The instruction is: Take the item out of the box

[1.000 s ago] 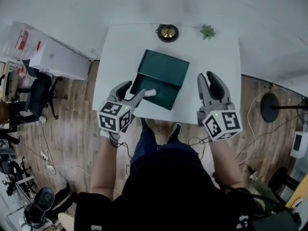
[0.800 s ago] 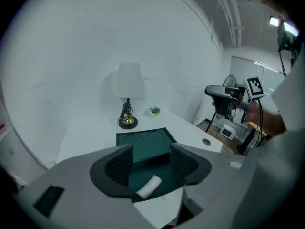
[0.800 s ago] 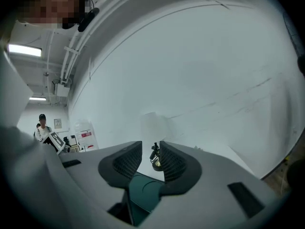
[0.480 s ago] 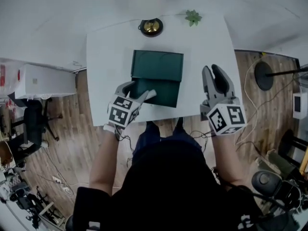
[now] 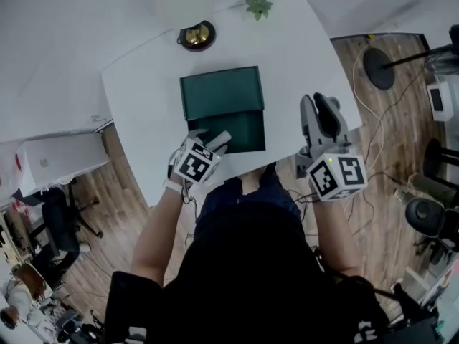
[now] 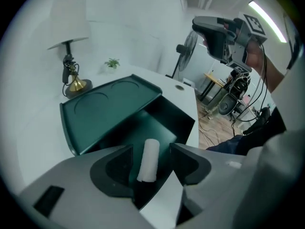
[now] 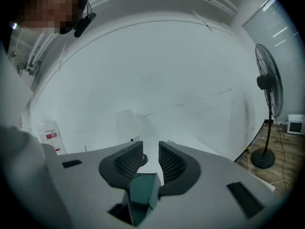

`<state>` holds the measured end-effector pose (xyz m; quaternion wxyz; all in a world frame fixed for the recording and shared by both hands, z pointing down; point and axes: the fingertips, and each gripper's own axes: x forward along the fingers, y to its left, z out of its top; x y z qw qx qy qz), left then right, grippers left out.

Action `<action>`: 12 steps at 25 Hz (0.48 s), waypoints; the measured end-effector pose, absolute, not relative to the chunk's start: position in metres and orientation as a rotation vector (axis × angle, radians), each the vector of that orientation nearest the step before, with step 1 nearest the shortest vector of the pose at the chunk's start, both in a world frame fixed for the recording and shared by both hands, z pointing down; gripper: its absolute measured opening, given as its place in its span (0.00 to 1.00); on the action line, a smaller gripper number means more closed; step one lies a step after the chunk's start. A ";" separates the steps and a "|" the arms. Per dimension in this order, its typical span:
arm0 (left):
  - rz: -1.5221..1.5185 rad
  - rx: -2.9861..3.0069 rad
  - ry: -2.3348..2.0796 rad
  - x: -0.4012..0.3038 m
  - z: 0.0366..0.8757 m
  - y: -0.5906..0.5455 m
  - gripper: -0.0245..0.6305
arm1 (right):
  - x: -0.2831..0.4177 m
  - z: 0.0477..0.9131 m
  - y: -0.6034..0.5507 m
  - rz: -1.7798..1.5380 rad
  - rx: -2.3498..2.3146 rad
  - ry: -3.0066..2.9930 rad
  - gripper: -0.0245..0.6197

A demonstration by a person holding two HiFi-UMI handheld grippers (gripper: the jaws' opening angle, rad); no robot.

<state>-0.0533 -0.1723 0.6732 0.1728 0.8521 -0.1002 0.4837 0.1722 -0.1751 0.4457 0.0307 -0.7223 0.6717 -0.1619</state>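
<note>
A dark green box point(image 5: 237, 131) lies open on the white table point(image 5: 143, 106), its lid point(image 5: 221, 92) folded back away from me. A white roll point(image 6: 148, 159) lies in the box's near left part. My left gripper point(image 5: 212, 143) reaches over the box's front edge, and its jaws stand on either side of the white roll point(image 5: 219, 137) with a gap on each side. My right gripper point(image 5: 320, 113) hovers over the table's right edge, apart from the box, its jaws closing with nothing between them. In the right gripper view point(image 7: 150, 162) a green corner point(image 7: 142, 193) shows low down.
A lamp with a brass base point(image 5: 196, 34) and a small green plant point(image 5: 258, 6) stand at the table's far edge. A standing fan point(image 7: 268, 113) is on the wooden floor to the right. Chairs and cables lie around the table.
The head view has swung, so the table sits turned in the frame. The left gripper stays at the box's front with the white roll at its tips. The right gripper keeps to the right.
</note>
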 end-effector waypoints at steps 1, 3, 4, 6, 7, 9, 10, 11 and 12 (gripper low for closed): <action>1.398 2.407 -0.264 -0.053 0.678 -0.170 0.40 | 0.174 0.450 -0.171 -0.513 -2.235 2.054 0.20; 1.442 2.389 -0.243 -0.051 0.686 -0.169 0.40 | 0.179 0.455 -0.164 -0.534 -2.251 2.024 0.20; 1.460 2.381 -0.236 -0.050 0.690 -0.169 0.40 | 0.183 0.457 -0.161 -0.539 -2.258 2.009 0.20; 1.492 2.362 -0.216 -0.045 0.696 -0.167 0.39 | 0.192 0.459 -0.156 -0.542 -2.267 1.983 0.20; 1.506 2.359 -0.207 -0.042 0.698 -0.167 0.39 | 0.196 0.460 -0.154 -0.544 -2.268 1.974 0.19; 1.532 2.387 -0.208 -0.034 0.700 -0.173 0.39 | 0.204 0.461 -0.151 -0.550 -2.266 1.963 0.19; 1.550 2.399 -0.211 -0.030 0.700 -0.176 0.38 | 0.208 0.461 -0.150 -0.552 -2.264 1.959 0.19; 1.573 2.399 -0.213 -0.028 0.703 -0.178 0.38 | 0.213 0.461 -0.149 -0.553 -2.262 1.955 0.19; 1.603 2.392 -0.211 -0.027 0.706 -0.178 0.36 | 0.218 0.461 -0.148 -0.554 -2.261 1.950 0.19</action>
